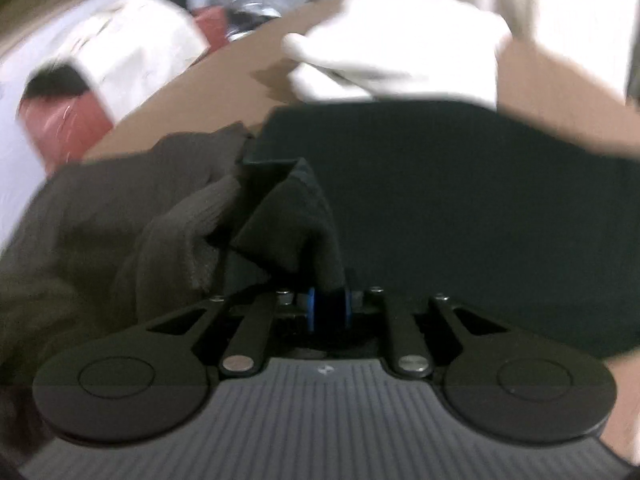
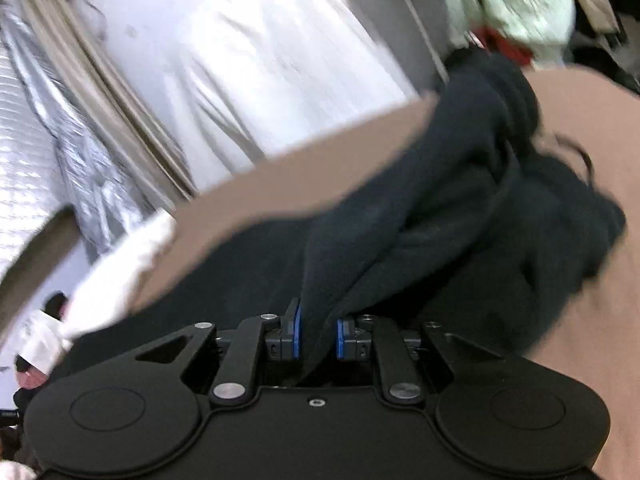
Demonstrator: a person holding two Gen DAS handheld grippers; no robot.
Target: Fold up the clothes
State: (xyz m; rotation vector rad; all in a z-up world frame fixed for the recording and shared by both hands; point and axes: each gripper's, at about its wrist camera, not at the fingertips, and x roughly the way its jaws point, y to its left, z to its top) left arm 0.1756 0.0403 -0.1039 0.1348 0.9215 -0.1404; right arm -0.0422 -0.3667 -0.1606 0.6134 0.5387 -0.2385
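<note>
A dark navy garment point(image 1: 460, 208) lies spread on the brown table point(image 1: 192, 96). My left gripper point(image 1: 330, 312) is shut on a folded corner of it, and the cloth rises in a peak between the blue pads. In the right wrist view the same dark garment point(image 2: 460, 220) bunches in thick folds toward the far right. My right gripper point(image 2: 319, 336) is shut on a fold that runs between its blue pads point(image 2: 297, 332). Both views are blurred.
A brown knitted garment point(image 1: 120, 220) lies left of the dark one. A white-gloved hand point(image 1: 400, 52) is beyond the garment, and another gloved hand point(image 2: 116, 276) shows at the table edge point(image 2: 300, 184). Pale cloth point(image 2: 260, 60), silver sheeting point(image 2: 60, 140) and piled clothes point(image 2: 516, 4) lie beyond.
</note>
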